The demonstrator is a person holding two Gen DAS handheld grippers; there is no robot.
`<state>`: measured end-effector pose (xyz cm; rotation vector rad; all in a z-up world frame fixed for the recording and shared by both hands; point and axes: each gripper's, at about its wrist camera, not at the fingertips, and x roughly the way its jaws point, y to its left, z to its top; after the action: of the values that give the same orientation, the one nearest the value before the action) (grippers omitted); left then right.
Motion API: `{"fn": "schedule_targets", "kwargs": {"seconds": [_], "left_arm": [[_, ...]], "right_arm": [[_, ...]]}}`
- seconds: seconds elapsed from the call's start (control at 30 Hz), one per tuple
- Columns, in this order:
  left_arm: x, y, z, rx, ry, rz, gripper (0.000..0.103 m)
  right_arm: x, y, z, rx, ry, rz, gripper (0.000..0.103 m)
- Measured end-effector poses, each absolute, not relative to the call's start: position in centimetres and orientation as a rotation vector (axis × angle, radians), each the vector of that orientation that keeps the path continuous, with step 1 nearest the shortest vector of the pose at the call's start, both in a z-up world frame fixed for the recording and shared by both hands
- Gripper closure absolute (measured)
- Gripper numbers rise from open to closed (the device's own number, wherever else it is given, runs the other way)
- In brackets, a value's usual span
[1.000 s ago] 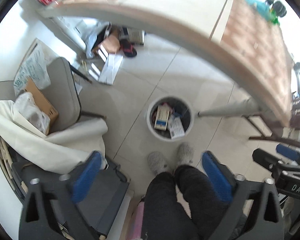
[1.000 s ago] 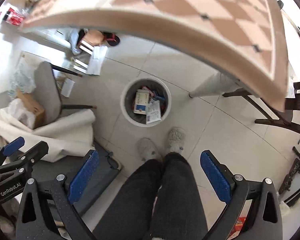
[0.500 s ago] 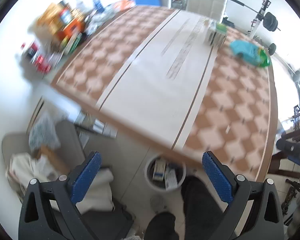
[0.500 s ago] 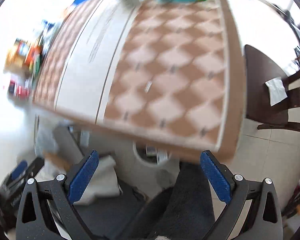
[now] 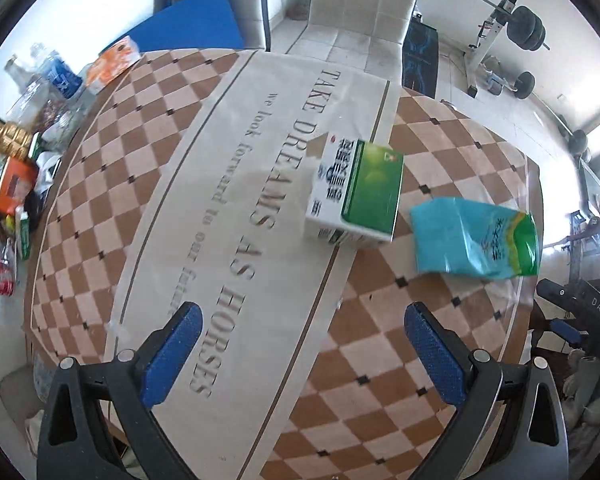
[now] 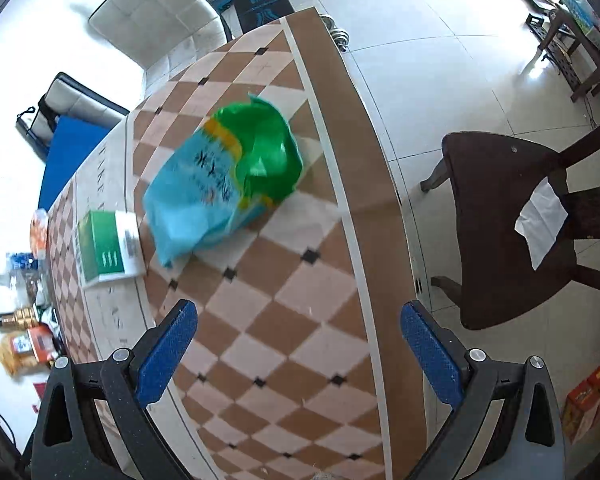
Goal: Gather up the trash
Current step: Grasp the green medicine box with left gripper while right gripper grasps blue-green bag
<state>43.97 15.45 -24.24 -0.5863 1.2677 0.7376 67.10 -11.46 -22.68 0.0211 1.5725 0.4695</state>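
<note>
A green and white carton box [image 5: 356, 190] lies on the checkered table [image 5: 148, 168], and a crumpled blue and green plastic bag [image 5: 476, 238] rests just right of it. My left gripper [image 5: 304, 354] hovers open over the table's near part, short of the box, nothing between its fingers. In the right wrist view the bag [image 6: 224, 184] sits ahead and left of centre, with the box [image 6: 108, 246] further left. My right gripper [image 6: 298, 352] is open above the table's near right part, holding nothing.
Bottles, cans and snack packs [image 5: 16, 160] crowd the table's left edge. A white chair [image 5: 364, 0] and a blue board [image 5: 204, 24] stand beyond the far edge. A dark wooden chair [image 6: 532, 216] with a paper on its seat stands right of the table.
Both grippers swung up from looking at the floor bin and the person's legs to looking across the tabletop; the box and bag have come closer. Both stayed open.
</note>
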Motion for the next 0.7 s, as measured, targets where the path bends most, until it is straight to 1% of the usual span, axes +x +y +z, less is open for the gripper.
{"fn": "schedule_targets", "kwargs": {"seconds": [0.07, 0.2, 0.33, 0.4, 0.47, 0.5, 0.53, 0.57, 0.6, 0.7], "left_arm": [[46.6, 17.1, -25.4, -0.586, 1.298, 0.703, 0.000], [50.8, 19.1, -28.5, -0.581, 1.381, 0.636, 0.000], [53.4, 19.7, -31.5, -0.572, 1.463, 0.589, 0.000], [53.8, 19.6, -32.4, -0.552, 1.485, 0.581, 0.000], [54.0, 19.5, -33.2, -0.552, 1.504, 0.567, 0.001], [54.0, 19.5, -33.5, -0.552, 1.510, 0.565, 0.003], [54.0, 19.5, -33.8, -0.550, 1.514, 0.564, 0.005], [53.9, 19.5, -34.0, -0.547, 1.516, 0.562, 0.010], [53.9, 19.5, -34.3, -0.548, 1.523, 0.561, 0.032], [53.2, 19.9, -34.4, -0.583, 1.504, 0.567, 0.032]], "right_arm": [[69.1, -9.2, -23.7, -0.012, 1.571, 0.464, 0.000], [71.5, -4.3, -25.5, -0.180, 1.546, 0.469, 0.000], [72.5, -1.3, -27.8, -0.281, 1.561, 0.468, 0.001], [72.6, -0.2, -28.4, -0.292, 1.559, 0.476, 0.003], [72.3, 0.6, -28.5, -0.296, 1.540, 0.489, 0.010], [72.3, 0.8, -28.5, -0.294, 1.531, 0.500, 0.013], [72.1, 1.2, -28.4, -0.293, 1.522, 0.512, 0.020], [71.8, 1.5, -28.3, -0.288, 1.520, 0.521, 0.030], [71.6, 1.7, -28.2, -0.289, 1.518, 0.523, 0.033], [71.3, 2.4, -28.0, -0.298, 1.495, 0.520, 0.034]]}}
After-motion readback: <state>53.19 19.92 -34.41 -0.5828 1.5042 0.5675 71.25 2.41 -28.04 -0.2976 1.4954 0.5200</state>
